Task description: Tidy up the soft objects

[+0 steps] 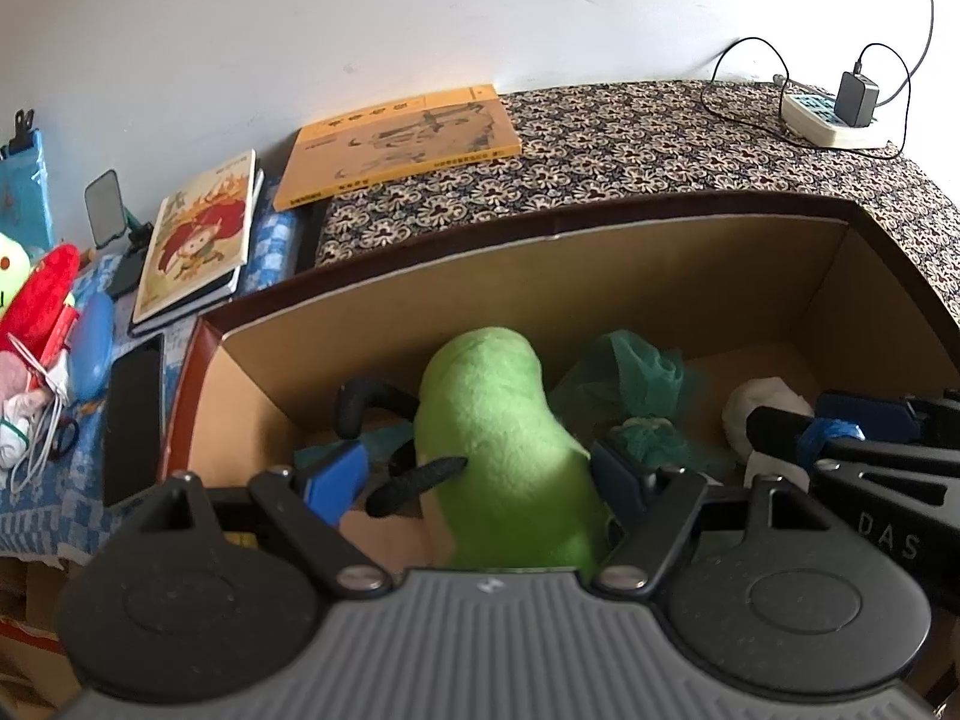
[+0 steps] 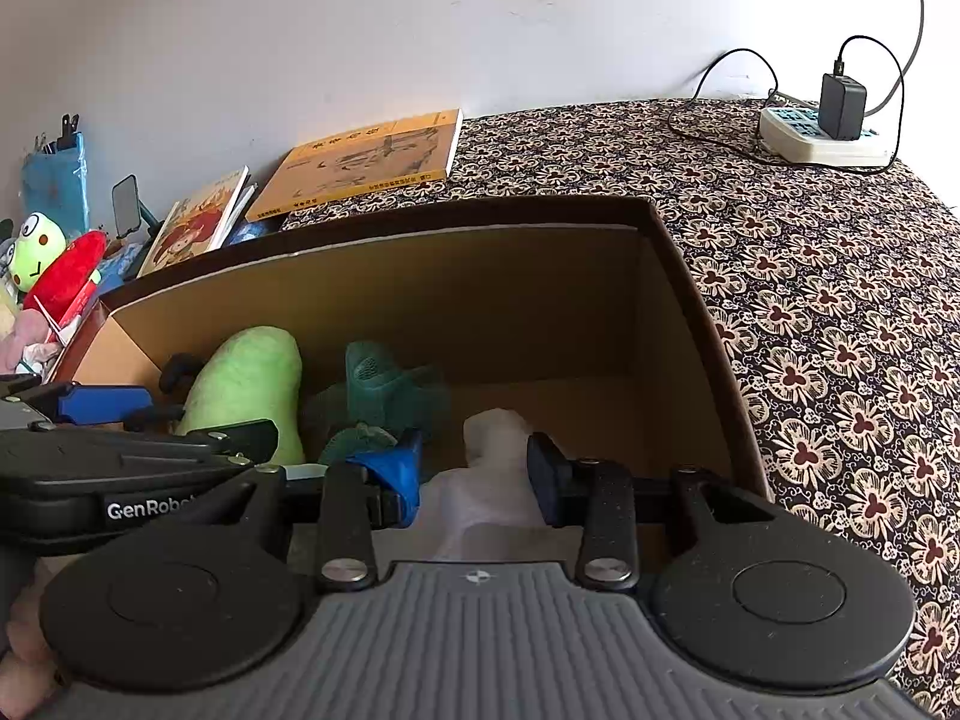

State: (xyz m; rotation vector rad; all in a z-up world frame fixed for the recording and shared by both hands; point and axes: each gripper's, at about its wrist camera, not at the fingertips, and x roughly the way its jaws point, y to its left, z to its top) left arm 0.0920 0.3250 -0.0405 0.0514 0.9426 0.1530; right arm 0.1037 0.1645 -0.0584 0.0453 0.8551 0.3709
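Note:
An open cardboard box (image 1: 540,222) (image 2: 420,216) holds a green plush toy (image 1: 498,420) (image 2: 246,378), a teal mesh puff (image 1: 630,372) (image 2: 390,384) and a white soft bundle (image 1: 750,408) (image 2: 486,474). My left gripper (image 1: 480,468) reaches into the box with the green plush between its fingers. Its right finger touches the plush, while a gap shows beside its left finger (image 1: 336,474), where one of the toy's black limbs sticks out. To the right of it, my right gripper (image 2: 474,468) (image 1: 810,426) is shut on the white bundle, which fills the space between its fingers.
The box stands on a flower-patterned cloth (image 2: 840,330). Behind it lie an orange book (image 1: 402,138) and a picture book (image 1: 198,240). A power strip with a charger (image 1: 834,114) sits at the back right. A frog plush (image 2: 36,249), a red plush (image 2: 66,279) and other small items crowd the left.

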